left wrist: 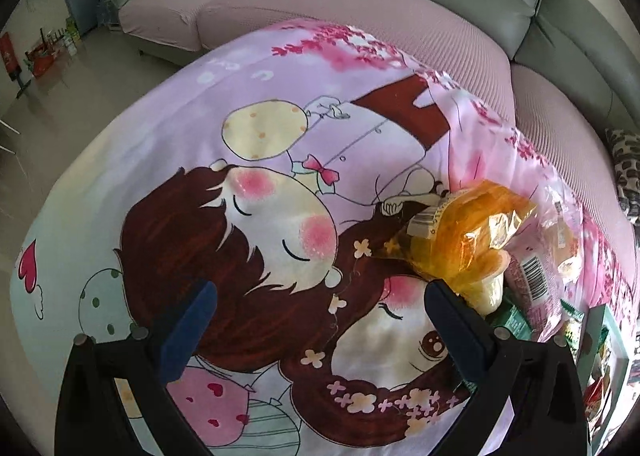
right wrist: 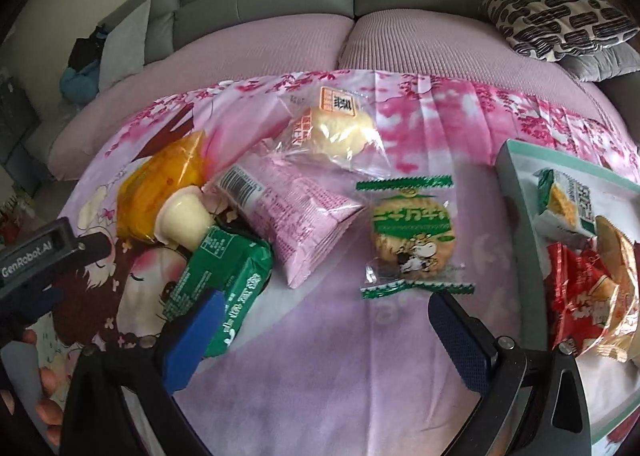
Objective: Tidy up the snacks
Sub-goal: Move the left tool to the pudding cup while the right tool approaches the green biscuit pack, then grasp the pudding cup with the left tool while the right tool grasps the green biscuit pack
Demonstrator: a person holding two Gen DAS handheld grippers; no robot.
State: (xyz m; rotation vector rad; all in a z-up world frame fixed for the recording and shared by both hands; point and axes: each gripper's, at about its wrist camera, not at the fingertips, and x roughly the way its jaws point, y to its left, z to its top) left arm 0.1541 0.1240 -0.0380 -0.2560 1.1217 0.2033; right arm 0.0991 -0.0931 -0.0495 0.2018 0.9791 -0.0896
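Note:
Loose snacks lie on a cartoon-print cloth (right wrist: 320,356): a rice cracker in a green-edged wrapper (right wrist: 412,236), a pink pack (right wrist: 292,211), a green pack (right wrist: 224,280), a pale bun in clear film (right wrist: 340,127) and an orange-wrapped snack (right wrist: 160,191). My right gripper (right wrist: 326,320) hovers open just short of the cracker, its left pad overlapping the green pack's near end. My left gripper (left wrist: 320,308) is open over bare cloth, with the orange-wrapped snack (left wrist: 460,232) beside its right finger. Neither holds anything.
A teal-rimmed tray (right wrist: 516,175) at the right holds a green-white pack (right wrist: 564,199), a red pack (right wrist: 580,288) and a clear-wrapped cracker. Behind the cloth runs a pink-covered sofa (right wrist: 280,43) with a patterned cushion (right wrist: 560,15). A hand (right wrist: 44,384) shows at the lower left.

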